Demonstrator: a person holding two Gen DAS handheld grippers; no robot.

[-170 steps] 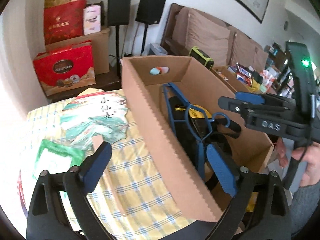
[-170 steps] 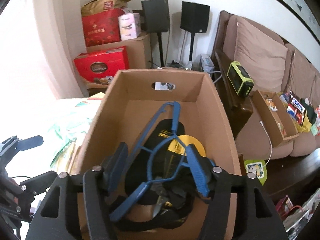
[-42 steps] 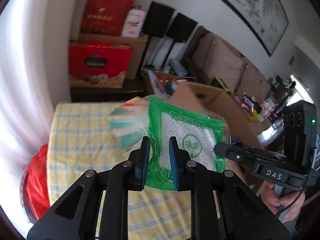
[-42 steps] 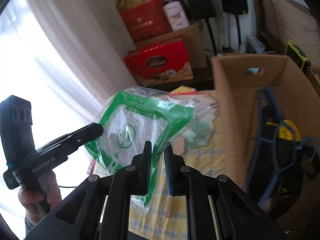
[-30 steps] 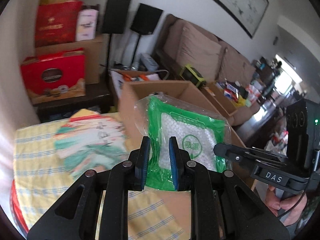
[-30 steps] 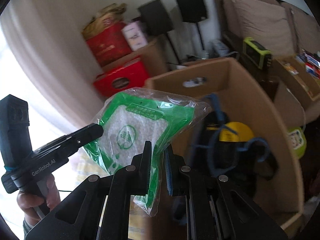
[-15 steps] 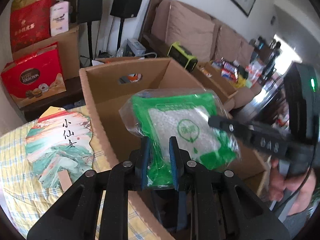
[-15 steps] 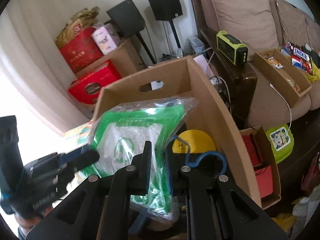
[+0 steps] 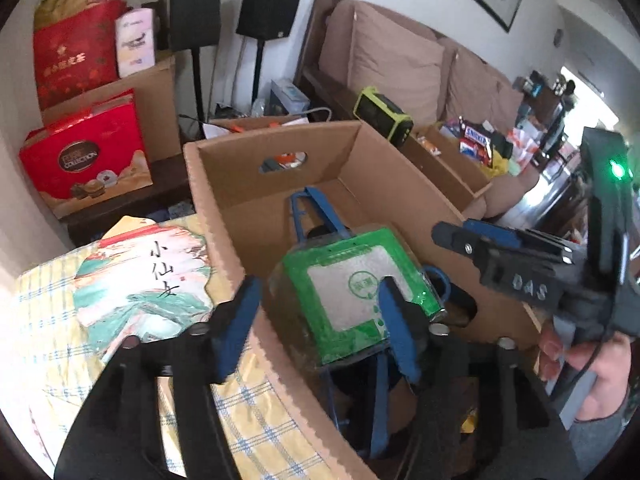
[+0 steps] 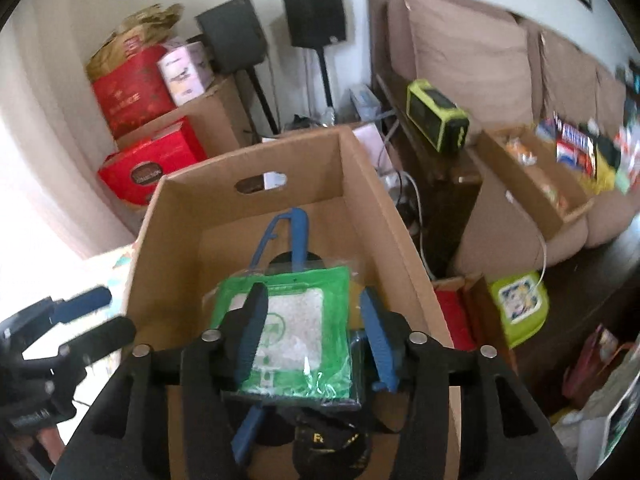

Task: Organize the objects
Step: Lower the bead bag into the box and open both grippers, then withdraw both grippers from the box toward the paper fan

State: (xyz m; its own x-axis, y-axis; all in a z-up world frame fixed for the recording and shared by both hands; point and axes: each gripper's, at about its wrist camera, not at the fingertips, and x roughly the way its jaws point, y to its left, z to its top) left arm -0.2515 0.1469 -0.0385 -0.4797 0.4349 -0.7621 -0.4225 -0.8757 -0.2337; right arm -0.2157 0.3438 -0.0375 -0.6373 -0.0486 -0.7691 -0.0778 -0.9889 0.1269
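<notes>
Left tool [image 9: 320, 320] opening, pads clear of pouch [image 9: 352, 300]. Right tool [image 10: 312, 332] opening too, nothing gripped. Pouch flat inside box [image 9: 224, 236], atop blue hanger [image 10: 296, 232] and black items. Box on checked tabletop [image 9: 48, 344], beside painted fan [image 9: 152, 280]. Hand [image 9: 592, 364] on right tool's handle.

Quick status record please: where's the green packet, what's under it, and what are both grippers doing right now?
green packet: inside cardboard box, lying on top of the blue hanger
left gripper: jaws opening, pads clear of the packet
right gripper: jaws opening, pads either side of the packet, not pressing
paper fan: on checked tablecloth, outside the box
</notes>
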